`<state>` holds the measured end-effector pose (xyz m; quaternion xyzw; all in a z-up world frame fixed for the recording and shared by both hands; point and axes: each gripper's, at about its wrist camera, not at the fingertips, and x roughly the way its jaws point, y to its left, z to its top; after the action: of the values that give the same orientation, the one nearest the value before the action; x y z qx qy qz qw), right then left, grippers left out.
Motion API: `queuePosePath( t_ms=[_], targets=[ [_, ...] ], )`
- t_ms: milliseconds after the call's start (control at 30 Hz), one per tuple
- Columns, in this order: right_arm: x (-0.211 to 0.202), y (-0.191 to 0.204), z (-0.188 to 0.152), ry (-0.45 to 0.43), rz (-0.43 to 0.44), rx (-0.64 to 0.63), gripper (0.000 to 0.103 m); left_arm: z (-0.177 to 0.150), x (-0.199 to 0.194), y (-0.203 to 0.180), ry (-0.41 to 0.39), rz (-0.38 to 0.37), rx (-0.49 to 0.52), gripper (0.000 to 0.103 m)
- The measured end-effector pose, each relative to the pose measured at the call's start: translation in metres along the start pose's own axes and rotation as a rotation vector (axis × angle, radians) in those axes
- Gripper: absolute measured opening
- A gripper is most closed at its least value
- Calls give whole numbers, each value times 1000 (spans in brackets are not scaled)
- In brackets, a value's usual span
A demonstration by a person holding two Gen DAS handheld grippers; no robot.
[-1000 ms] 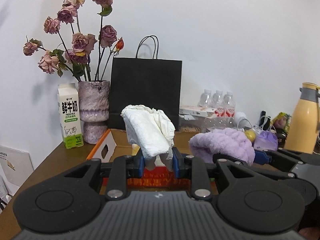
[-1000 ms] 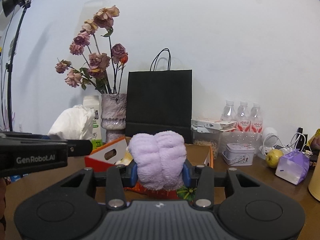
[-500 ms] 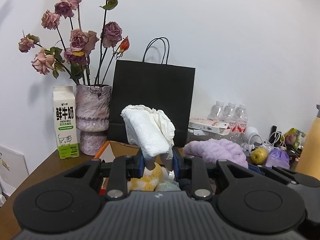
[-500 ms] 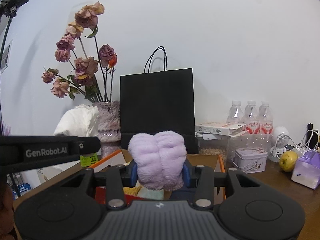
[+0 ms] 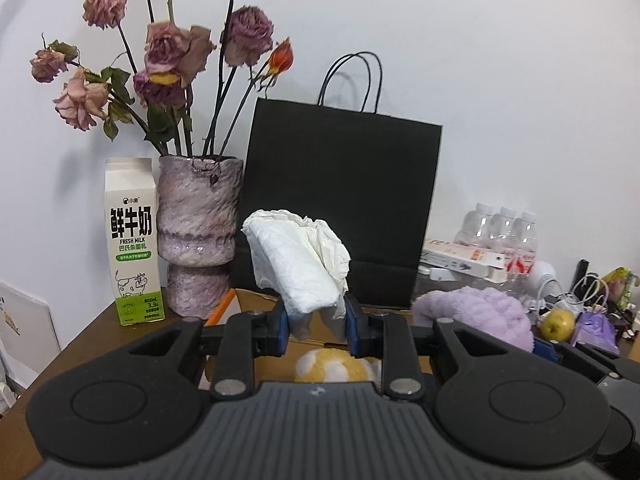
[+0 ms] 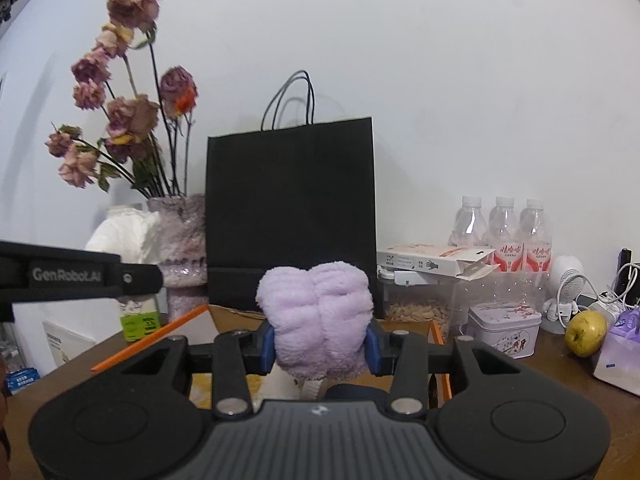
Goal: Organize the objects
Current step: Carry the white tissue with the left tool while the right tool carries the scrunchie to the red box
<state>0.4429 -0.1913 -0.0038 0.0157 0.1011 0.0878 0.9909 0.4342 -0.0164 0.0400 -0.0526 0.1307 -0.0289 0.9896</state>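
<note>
Here, leftmost, the milk carton (image 5: 134,242) stands near the table edge (image 5: 60,354), the vase (image 5: 198,232) just beside it. My left gripper (image 5: 316,322) pinches the crumpled white cloth (image 5: 298,264), held up in front of the black paper bag (image 5: 340,200). Below it is an open cardboard box (image 5: 312,322) with orange-edged flaps; a yellow plush thing (image 5: 334,366) shows inside, mostly hidden by my claw. My right gripper (image 6: 320,346) is clamped on the fluffy purple towel (image 6: 318,320) over the same box, whose contents I cannot make out. To the right, the tin (image 6: 504,330), bottles (image 6: 504,228) and apple (image 6: 586,332) crowd the table
</note>
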Motion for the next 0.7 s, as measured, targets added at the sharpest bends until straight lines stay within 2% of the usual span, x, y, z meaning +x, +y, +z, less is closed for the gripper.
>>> queuePosePath(
  t_ms=[300,700],
  targets=[
    [39,-9,-4,44,-32,-4,41,1,44,10,50,9,19,27],
    [68,-12,-11,112,-47,-23,43,-5,85,15,106,4,61,28]
  ],
)
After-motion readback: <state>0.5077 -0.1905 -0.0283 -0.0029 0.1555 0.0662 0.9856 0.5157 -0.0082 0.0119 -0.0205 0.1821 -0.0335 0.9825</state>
